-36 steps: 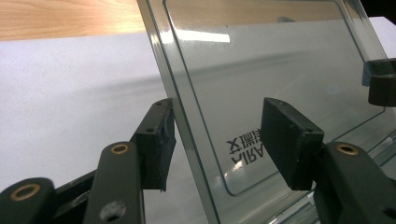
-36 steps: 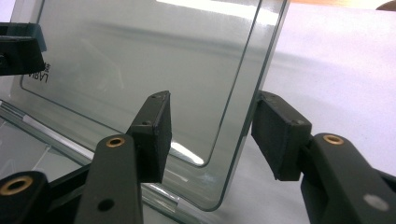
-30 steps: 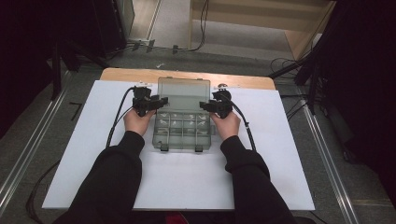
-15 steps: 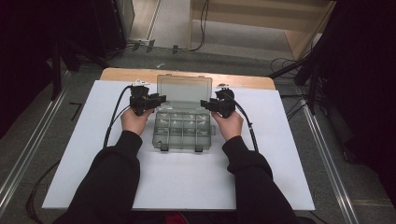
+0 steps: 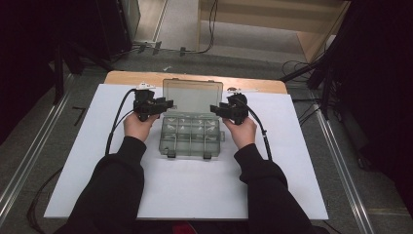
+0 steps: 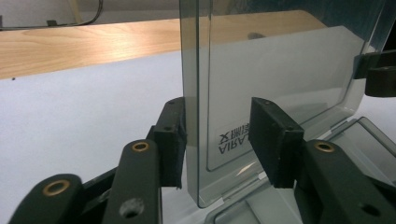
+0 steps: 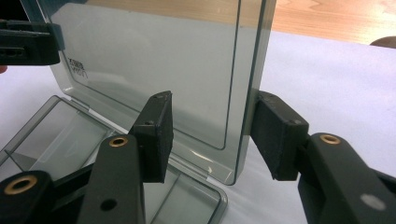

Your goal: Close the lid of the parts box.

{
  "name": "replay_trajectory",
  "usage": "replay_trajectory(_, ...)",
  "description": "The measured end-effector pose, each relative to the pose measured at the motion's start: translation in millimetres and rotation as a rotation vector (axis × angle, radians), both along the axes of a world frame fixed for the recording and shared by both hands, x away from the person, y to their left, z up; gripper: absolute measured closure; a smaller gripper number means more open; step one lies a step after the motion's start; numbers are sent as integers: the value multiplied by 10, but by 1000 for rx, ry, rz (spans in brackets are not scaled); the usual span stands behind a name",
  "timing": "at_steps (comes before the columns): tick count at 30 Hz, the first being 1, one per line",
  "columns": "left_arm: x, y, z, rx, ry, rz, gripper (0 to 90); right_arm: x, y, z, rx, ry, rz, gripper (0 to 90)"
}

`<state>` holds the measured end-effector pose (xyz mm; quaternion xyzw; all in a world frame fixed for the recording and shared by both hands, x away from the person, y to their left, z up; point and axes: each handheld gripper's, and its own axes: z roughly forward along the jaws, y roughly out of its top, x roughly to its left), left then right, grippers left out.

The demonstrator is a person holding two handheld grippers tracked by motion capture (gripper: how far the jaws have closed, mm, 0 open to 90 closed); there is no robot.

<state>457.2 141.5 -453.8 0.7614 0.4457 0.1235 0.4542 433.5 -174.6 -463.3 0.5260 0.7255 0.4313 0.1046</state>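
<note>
The smoky clear plastic compartment box (image 5: pixel 191 136) sits mid-tabletop (image 5: pixel 87 161). Its lid (image 5: pixel 193 96) stands upright at the box's far edge, each side edge between spread fingers: left gripper (image 6: pixel 219 135) having just opened slightly, right gripper (image 7: pixel 210 135) unpressed, probably steadying the lid.

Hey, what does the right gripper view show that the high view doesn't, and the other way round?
Right gripper view: the right tool open astride the lid edge, and small print on that lid. High view: the box's divided compartments, two front latches, and both sleeves. Shared: the clear lid standing upright and the white table cover.
</note>
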Motion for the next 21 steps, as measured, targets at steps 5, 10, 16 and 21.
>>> replay_trajectory(5, -33, -1, 24, 11, -2, -13, 567, -22, -20, 16, -1, -8, 13, 483)
replay_trajectory(10, -82, 1, 49, 24, -9, -22, 567, -53, -30, 41, 4, -11, 28, 484)
replay_trajectory(16, -128, 37, 56, -4, -6, -29, 567, -85, -48, 53, 25, -15, 39, 488)
replay_trajectory(21, -174, 37, 76, 3, -13, -34, 567, -112, -42, 69, 25, -28, 47, 496)
